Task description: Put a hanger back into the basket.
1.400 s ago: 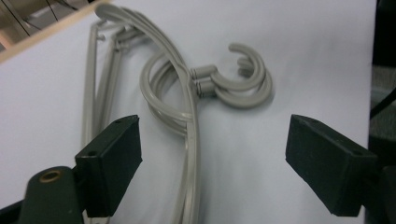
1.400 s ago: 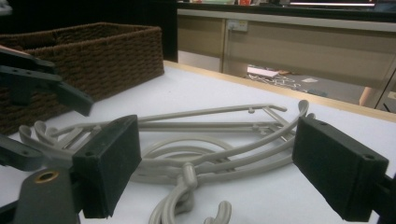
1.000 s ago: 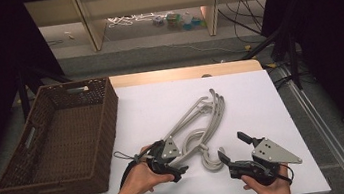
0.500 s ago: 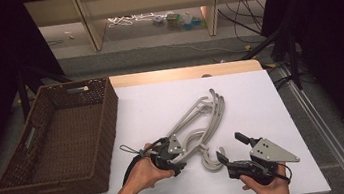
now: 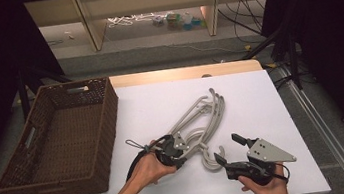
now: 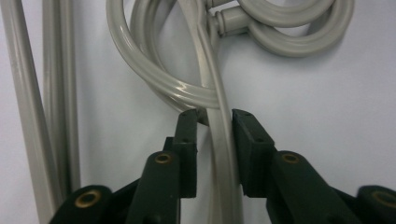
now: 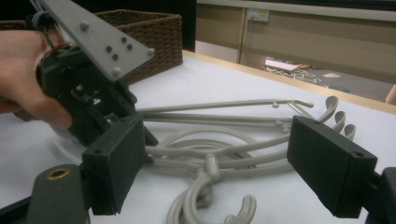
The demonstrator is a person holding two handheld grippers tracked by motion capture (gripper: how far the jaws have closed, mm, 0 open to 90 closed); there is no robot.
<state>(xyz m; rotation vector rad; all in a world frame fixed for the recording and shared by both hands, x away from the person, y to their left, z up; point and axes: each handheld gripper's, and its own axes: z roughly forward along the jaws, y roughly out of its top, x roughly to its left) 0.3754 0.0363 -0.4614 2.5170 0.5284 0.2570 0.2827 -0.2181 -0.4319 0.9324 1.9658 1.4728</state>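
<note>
A pile of grey plastic hangers (image 5: pixel 203 118) lies on the white table (image 5: pixel 251 101), hooks toward the near edge. My left gripper (image 5: pixel 179 149) sits at the pile's near left end. In the left gripper view its jaws (image 6: pixel 215 116) have closed in on one hanger's straight bar (image 6: pixel 219 154) just below a curved hook. My right gripper (image 5: pixel 227 148) hovers near the front edge, to the right of the hooks, and is open. In the right gripper view its wide-apart pads (image 7: pixel 116 158) frame the hangers (image 7: pixel 210 140) and the left gripper (image 7: pixel 93 98) behind them.
A brown wicker basket (image 5: pixel 107 115) stands at the table's left side, its inside bare, and shows again as the basket (image 7: pixel 149 32) in the right gripper view. Beyond the table are shelf legs and cables (image 5: pixel 124 20) on the floor.
My left gripper has slid a little to the right, into the hanger pile. The right gripper has shifted only slightly and stays open.
</note>
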